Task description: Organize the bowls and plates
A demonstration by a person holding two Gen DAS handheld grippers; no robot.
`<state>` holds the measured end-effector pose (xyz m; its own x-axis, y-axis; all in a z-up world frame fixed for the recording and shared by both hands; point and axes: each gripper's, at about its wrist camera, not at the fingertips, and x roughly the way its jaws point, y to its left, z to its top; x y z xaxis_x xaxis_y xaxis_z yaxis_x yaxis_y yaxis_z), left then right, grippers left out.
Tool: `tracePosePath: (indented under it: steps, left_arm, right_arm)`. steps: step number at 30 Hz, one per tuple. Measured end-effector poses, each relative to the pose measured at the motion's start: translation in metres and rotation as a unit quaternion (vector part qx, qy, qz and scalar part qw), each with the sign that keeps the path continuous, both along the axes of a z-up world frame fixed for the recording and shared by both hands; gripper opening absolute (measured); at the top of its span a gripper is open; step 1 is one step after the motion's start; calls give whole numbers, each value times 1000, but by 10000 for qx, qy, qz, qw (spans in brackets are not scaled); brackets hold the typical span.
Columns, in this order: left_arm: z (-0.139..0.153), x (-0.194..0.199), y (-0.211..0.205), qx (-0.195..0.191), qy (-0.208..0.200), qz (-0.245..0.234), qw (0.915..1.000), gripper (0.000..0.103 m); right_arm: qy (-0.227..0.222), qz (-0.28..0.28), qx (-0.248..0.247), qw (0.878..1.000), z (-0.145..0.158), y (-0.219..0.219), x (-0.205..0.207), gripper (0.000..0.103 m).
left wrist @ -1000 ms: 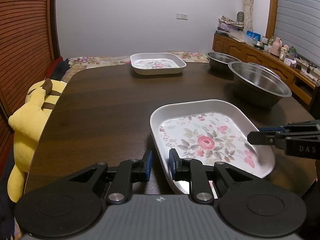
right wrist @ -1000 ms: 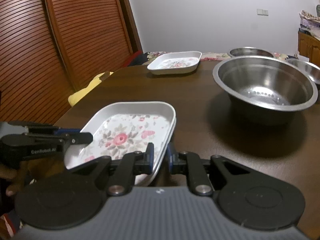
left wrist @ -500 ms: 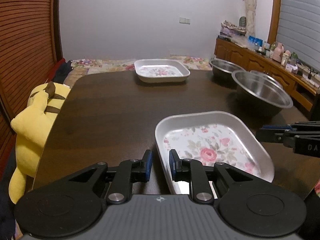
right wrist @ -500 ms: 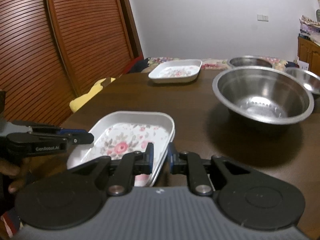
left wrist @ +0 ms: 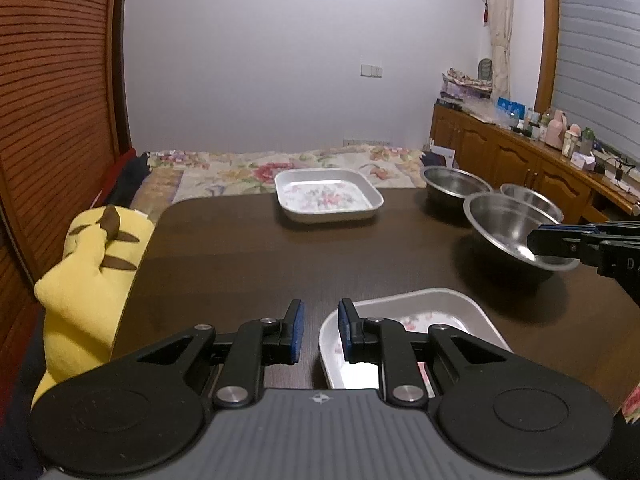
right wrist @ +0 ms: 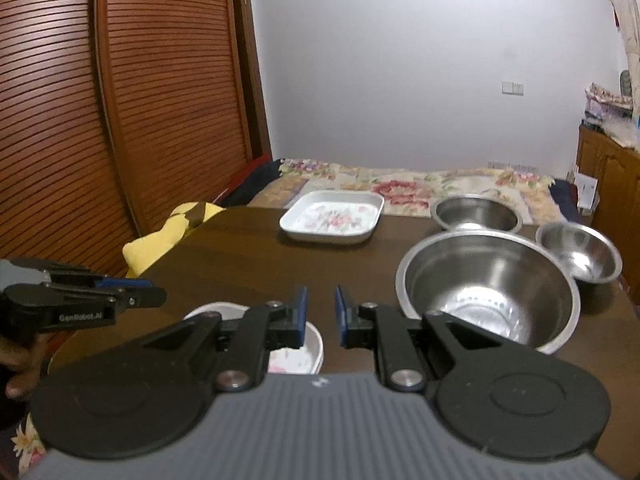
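Both grippers hovered over the near edge of a dark table [left wrist: 240, 264], neither carrying anything. The left gripper [left wrist: 320, 332] had its pads a slim gap apart with only tabletop showing between them. The right gripper [right wrist: 321, 316] was all but closed, also on nothing. A person's hand [right wrist: 16, 364] showed behind the left tool in the right wrist view.

Directly below and between them lay the near plate [left wrist: 460, 304], a white square dish with a rose print, flat on the wood and touched by neither tool. The two grippers flanked it on opposite sides, which looked like the stance for a two-handed carry of a wide, shallow dish. Whether it had been set down for good or awaited a pickup could not be told.

Just beyond it, to the right, stood the large bowl [right wrist: 488, 292], with a small bowl [right wrist: 578, 256] close beside it and a third bowl [right wrist: 476, 212] behind. All three were steel, upright and unstacked. The far plate [left wrist: 328, 196], matching the near one, sat alone at the table's far edge, well apart from its twin. Plates and bowls were still unsorted, so the job appeared to be at an early stage.

A yellow plush toy [left wrist: 88, 280] leaned against the table's left side.
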<state>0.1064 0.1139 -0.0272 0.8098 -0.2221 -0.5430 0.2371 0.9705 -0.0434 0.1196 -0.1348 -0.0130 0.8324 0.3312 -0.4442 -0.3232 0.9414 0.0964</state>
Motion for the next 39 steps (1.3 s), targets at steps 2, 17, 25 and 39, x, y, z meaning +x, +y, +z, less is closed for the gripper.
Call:
tracePosePath:
  steps: [2, 17, 25, 39]
  left_arm:
    - [4, 2, -1, 9, -47, -3, 10000, 21]
    - [24, 27, 6, 85, -251, 55, 9996, 21]
    - [31, 67, 8, 309, -244, 82, 9992, 21]
    - [25, 161, 2, 311, 51, 109, 9994, 21]
  right_arm:
    - [-44, 9, -19, 10000, 4, 2, 2, 17]
    - [-155, 25, 14, 9999, 29, 13, 29, 17]
    - [-120, 160, -145, 9997, 37, 15, 61, 17]
    - [448, 344, -440, 9974, 33, 12, 153, 17]
